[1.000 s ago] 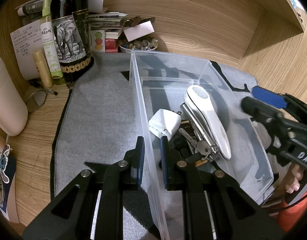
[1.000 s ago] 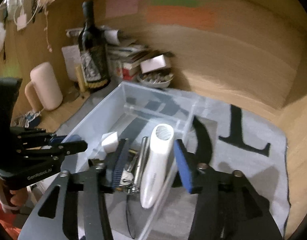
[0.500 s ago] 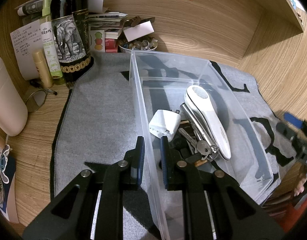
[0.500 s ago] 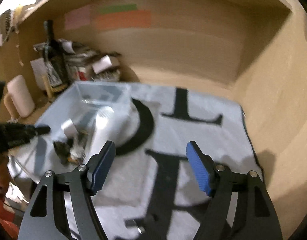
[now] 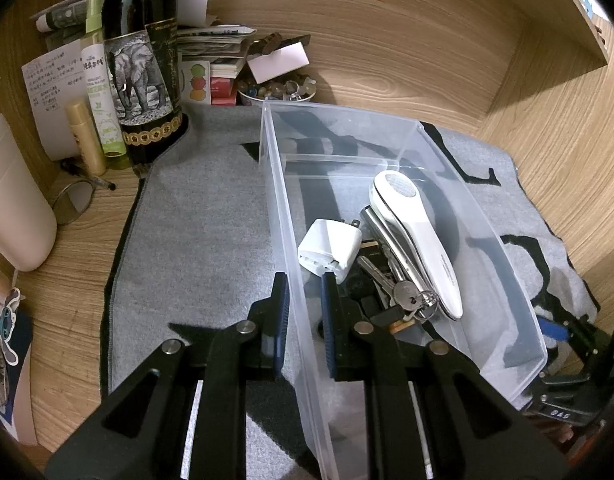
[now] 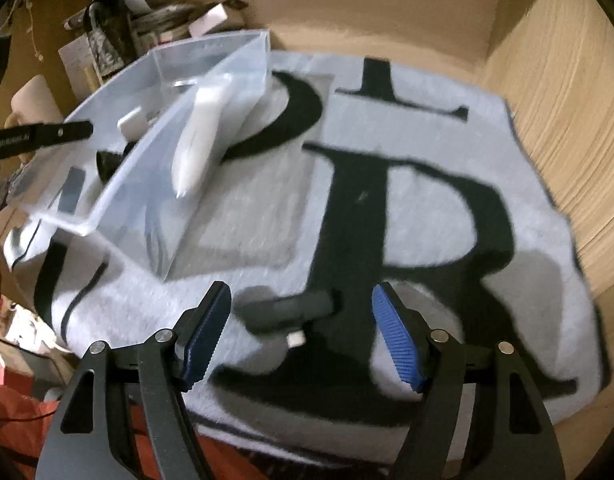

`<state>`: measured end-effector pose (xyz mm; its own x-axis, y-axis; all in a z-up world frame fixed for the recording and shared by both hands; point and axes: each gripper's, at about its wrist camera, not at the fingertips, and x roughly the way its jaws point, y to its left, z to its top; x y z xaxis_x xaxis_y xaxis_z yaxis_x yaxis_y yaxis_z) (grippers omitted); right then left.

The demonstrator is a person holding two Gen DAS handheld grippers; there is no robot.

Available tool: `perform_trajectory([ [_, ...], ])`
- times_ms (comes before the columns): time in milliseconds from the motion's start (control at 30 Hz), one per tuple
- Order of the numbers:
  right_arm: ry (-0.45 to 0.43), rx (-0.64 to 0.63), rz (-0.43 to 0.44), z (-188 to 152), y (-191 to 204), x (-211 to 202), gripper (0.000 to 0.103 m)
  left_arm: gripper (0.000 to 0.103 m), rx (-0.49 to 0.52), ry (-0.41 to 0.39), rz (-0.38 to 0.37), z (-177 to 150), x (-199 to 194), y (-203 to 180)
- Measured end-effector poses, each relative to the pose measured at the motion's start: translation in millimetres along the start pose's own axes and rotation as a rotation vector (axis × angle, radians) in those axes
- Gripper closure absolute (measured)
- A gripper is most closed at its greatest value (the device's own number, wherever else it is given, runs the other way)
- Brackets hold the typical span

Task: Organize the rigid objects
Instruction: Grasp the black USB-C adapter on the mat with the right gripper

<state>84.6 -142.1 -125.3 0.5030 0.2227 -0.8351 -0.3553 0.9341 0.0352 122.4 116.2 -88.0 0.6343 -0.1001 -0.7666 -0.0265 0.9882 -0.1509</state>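
Observation:
My left gripper (image 5: 305,320) is shut on the left wall of the clear plastic bin (image 5: 387,128). Inside the bin lie a white handheld device (image 5: 419,236), a white plug adapter (image 5: 327,248), a bunch of keys (image 5: 403,292) and a metal tool. My right gripper (image 6: 303,336) hangs low over the mat to the right of the bin (image 6: 211,48). Its jaws stand wide and are closing. A dark grey stick-like object (image 6: 287,310) with a small white end lies on the mat between them, and the pads (image 6: 207,332) do not touch it.
The grey mat (image 6: 387,200) with big black letters covers the desk. A wine bottle (image 5: 143,68), a cream container (image 5: 11,196), small bottles, stacked books and a bowl of beads (image 5: 279,90) crowd the back left. Wooden walls close in behind and on the right.
My right gripper left the bin, swung right and down over the mat, and its jaws opened wider; the dark object now lies between them. The left gripper kept still on the bin wall.

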Motion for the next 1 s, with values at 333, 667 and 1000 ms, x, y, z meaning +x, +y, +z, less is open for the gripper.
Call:
perform_trajectory([
  [333, -0.038, 0.013, -0.026, -1.6, -3.6, -6.8, 0.061, 0.089, 0.0, -0.001, -0.001, -0.1, 0.0, -0.2],
  [667, -0.145, 0.029, -0.031, 31.9, -6.0, -23.2, 0.061, 0.089, -0.002, -0.002, -0.002, -0.4, -1.0, -0.2],
  [1000, -0.282, -0.015, -0.005, 71.5, 9.2, -44.5, 0.061, 0.089, -0.003, -0.002, -0.004, -0.7, -1.3, -0.4],
])
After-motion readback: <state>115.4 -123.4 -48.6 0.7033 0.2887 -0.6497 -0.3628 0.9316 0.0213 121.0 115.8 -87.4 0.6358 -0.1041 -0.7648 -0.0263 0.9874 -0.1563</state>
